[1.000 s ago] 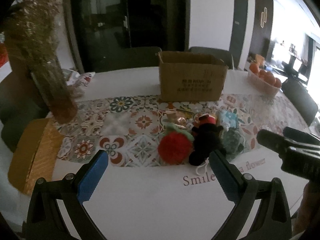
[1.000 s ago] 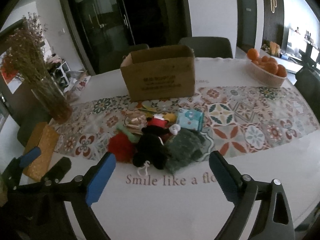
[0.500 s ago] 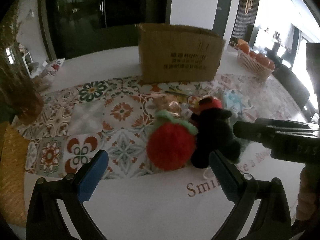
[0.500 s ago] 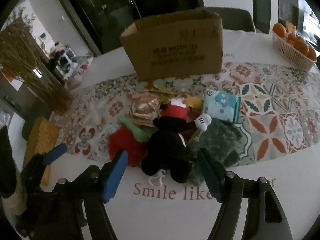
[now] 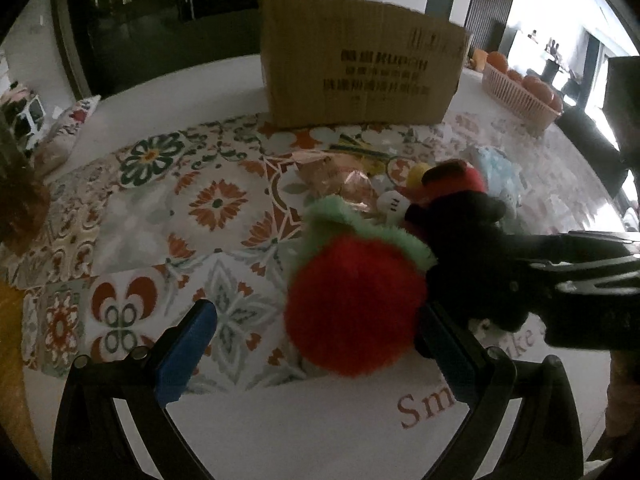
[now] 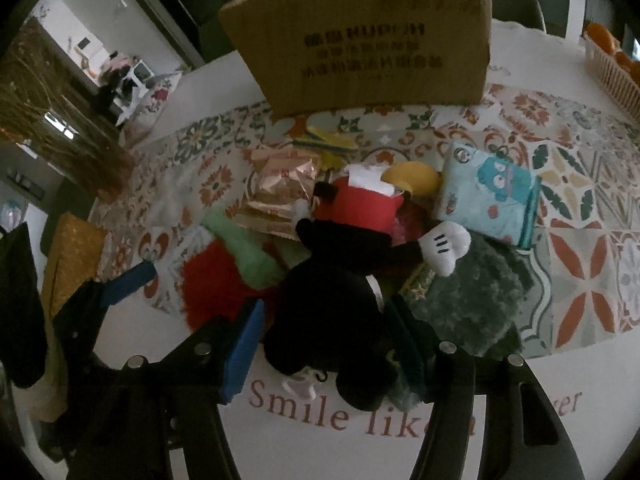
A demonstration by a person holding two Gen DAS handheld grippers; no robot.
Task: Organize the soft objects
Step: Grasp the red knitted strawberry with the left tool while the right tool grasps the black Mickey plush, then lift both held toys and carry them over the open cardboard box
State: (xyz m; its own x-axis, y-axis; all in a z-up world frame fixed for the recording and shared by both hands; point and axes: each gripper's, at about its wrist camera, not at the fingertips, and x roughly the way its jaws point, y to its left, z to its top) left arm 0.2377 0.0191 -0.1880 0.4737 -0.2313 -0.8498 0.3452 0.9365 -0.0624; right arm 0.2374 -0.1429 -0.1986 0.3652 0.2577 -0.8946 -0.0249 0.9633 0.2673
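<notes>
I'm looking thru both cams. In the right wrist view my right gripper [image 6: 324, 344] is sitting low in the middle of the frame, w/ its two fingers on both sides of the black mouse toy [image 6: 332, 312]. The blue pad is touching the toy's left side & the dark pad is touching its right side, so it's squeezing in on the toy, but I can't tell if it's gripping tight. The toy's white glove [image 6: 442, 246] is sticking out to the right, over the fuzzy dark green cloth [image 6: 468, 304]. Its red shorts [image 6: 360, 206] are pointing up toward the cardboard box [image 6: 360, 36] at the top of the frame.

In the left wrist view my left gripper [image 5: 316, 346] is at the bottom, fingers spread wide apart & holding nothing. The red fluffy strawberry toy [image 5: 352, 304] is sitting between them, closer to the right finger, near the frame center. Its green leafy top [image 5: 352, 224] is facing away from me. The black mouse toy is touching it on the right.

The soft stuff is all piled on the tile-pattern runner [image 5: 168, 216], in front of the box. A light blue cartoon pack [image 6: 486, 194] is lying right of center in the right view. A basket of oranges [image 5: 520, 92] is at upper right in the left view.
</notes>
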